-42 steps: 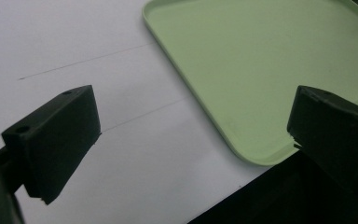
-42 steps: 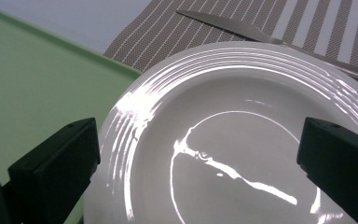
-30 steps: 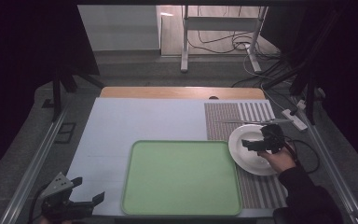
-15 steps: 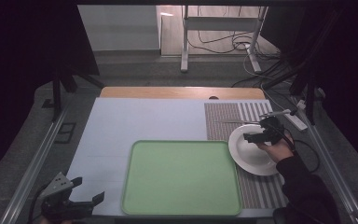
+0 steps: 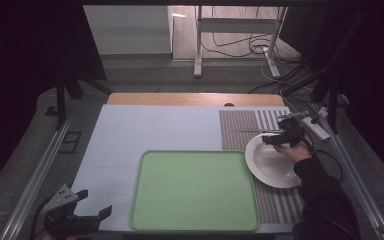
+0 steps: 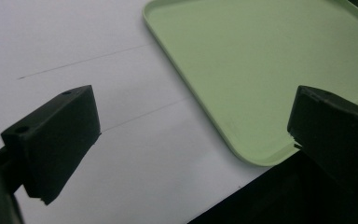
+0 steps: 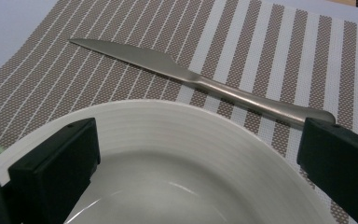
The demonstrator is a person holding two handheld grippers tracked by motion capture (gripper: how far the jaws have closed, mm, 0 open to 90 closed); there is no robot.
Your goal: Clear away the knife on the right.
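One right claw (image 5: 280, 138) hangs wide open, holding nothing, over the far rim of the white plate (image 5: 272, 162) by the tabletop's right edge. Probably ceramic: stiff, heavy, slick, chippable, so pinch its ridged rim squarely. Left claw (image 5: 92, 206) idles open, empty.
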